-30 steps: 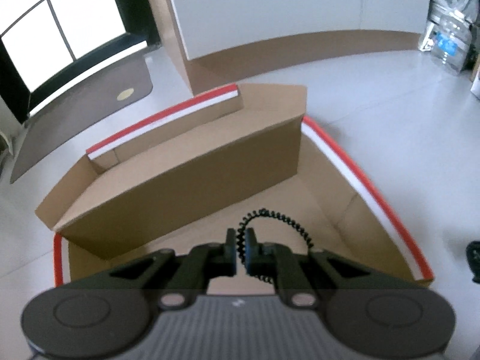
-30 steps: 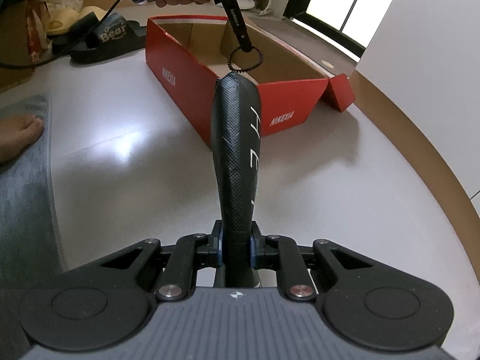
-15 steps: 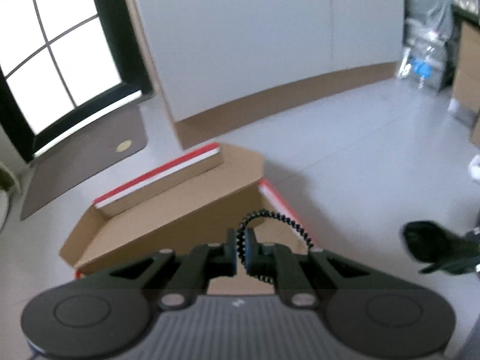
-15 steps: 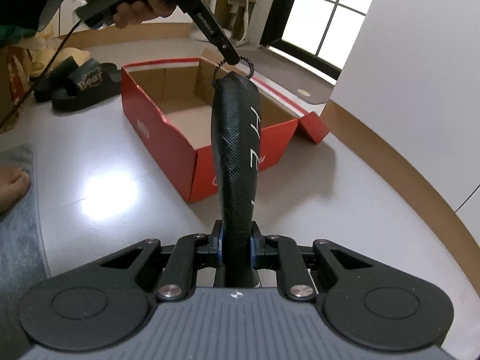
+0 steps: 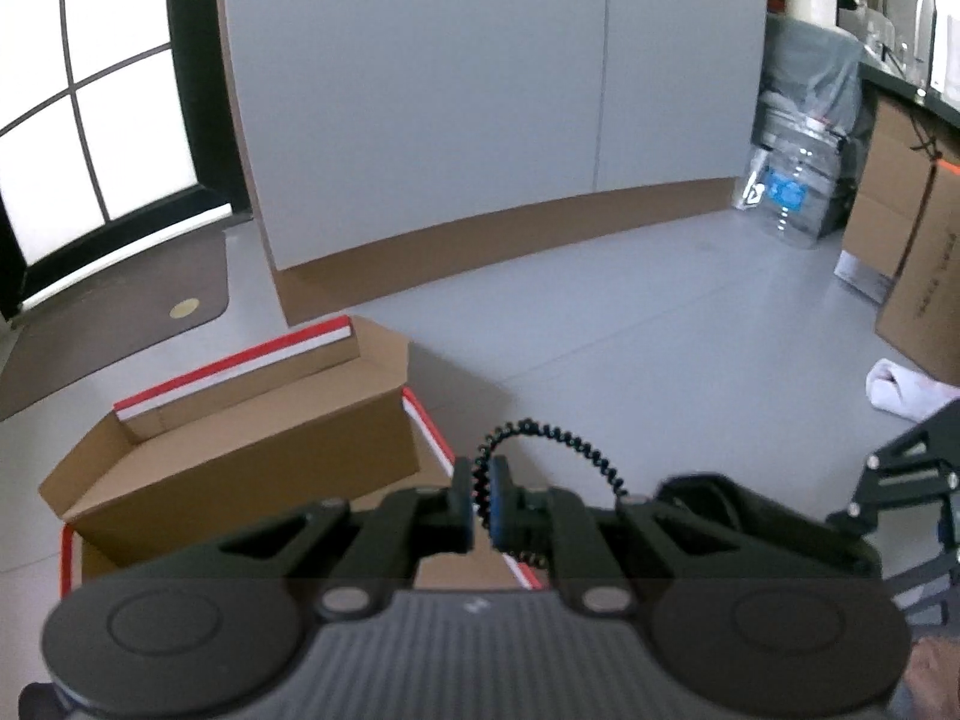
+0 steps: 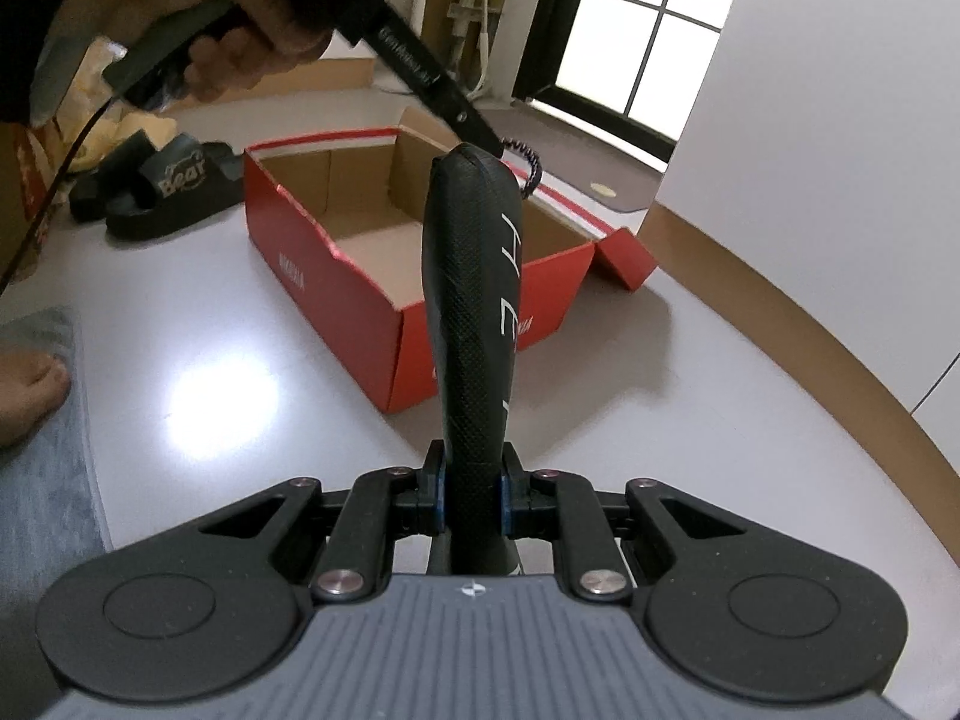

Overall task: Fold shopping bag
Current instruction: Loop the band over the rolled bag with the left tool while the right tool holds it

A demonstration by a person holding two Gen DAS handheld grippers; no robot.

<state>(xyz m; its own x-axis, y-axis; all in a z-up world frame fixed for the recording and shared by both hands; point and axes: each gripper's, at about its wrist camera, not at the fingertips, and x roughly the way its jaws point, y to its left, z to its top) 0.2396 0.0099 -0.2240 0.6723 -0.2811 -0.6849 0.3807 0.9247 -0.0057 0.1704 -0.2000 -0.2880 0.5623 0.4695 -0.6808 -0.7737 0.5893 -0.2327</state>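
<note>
— Above the grey floor [image 6: 690,372], what do we have in our right hand-held gripper [image 6: 471,501]?

— We grip the black folded shopping bag [image 6: 471,300] there; its textured body, with white lettering along it, stands up between the clenched pads in front of the red shoe box [image 6: 336,276].

— And our left hand-held gripper [image 5: 480,507]?

— Its jaws are pressed together on the bag's black coiled loop [image 5: 558,441], which arcs out to the right of the pads. From the right wrist we see that loop at the bag's top end, pinched by the left tool's tip.

— Where does the box lie?

— We see it open on the floor, cardboard inside showing, with black slippers [image 6: 156,186] beyond it.
</note>
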